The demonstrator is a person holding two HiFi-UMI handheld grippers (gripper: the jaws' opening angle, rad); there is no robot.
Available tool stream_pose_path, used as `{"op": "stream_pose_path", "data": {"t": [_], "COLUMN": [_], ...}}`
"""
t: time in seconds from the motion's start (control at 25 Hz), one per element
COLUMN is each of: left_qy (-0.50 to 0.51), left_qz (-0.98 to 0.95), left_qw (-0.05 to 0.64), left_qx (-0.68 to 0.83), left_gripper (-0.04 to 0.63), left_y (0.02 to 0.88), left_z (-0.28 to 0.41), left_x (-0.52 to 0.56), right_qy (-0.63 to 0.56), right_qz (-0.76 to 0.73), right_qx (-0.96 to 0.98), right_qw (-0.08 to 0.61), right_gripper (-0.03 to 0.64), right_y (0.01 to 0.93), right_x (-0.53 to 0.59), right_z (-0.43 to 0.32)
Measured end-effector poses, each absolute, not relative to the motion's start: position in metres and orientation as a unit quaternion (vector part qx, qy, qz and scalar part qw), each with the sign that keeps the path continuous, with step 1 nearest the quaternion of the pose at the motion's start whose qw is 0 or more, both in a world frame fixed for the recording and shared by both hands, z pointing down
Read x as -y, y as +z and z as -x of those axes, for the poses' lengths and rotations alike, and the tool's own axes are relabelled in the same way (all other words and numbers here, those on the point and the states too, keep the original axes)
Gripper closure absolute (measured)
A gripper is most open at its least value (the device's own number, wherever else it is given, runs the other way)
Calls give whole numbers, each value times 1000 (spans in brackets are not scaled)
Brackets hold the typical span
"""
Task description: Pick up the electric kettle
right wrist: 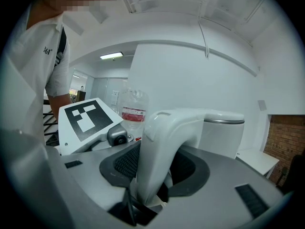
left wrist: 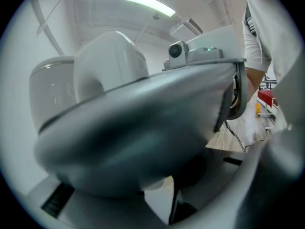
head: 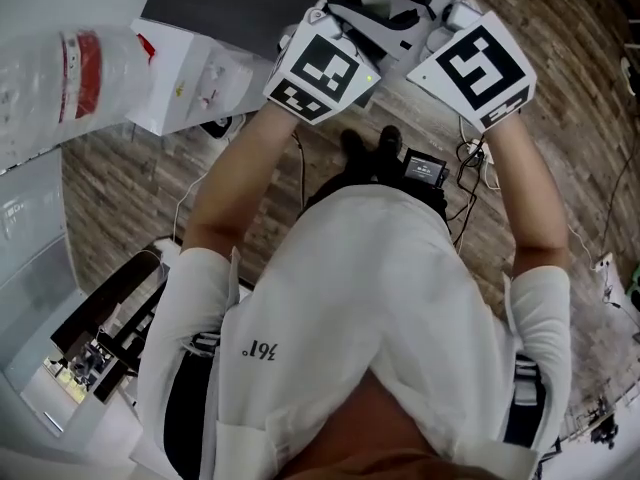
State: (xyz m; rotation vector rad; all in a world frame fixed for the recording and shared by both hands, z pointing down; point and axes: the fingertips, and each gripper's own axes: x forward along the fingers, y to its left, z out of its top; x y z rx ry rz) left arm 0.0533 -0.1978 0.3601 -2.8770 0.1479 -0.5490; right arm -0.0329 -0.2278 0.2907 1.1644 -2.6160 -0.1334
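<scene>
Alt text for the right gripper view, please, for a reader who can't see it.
A white kettle handle stands clamped between the right gripper's grey fingers, with the kettle body just behind. The left gripper's marker cube sits at the picture's left, a clear red-labelled bottle behind it.

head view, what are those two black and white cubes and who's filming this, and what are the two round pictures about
No robot here: a person holds a hand tool with two jaws in each hand. The patterned cubes are part of those tools. The head view is filmed from the person's head, looking down past both arms to the wooden floor. Each round picture comes from a camera riding on one tool. The right gripper has its jaws closed on the handle of a white kettle. Around the left gripper everything is blurred grey, so its grip is unclear.
</scene>
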Motion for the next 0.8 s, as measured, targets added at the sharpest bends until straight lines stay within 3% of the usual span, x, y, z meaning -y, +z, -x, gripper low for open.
{"op": "stream_pose_path", "data": {"t": [0.8], "left_qy": [-176], "left_qz": [977], "left_qw": [113], "left_qx": [-41], "left_gripper": [491], "left_y": [307], "left_z": [-29], "left_x": [146], "right_qy": [-70], "right_qz": [-382], "right_qx": [910], "right_qw": [148], "right_gripper": [465], "right_y": [241], "right_x": [175], "right_z": [60]}}
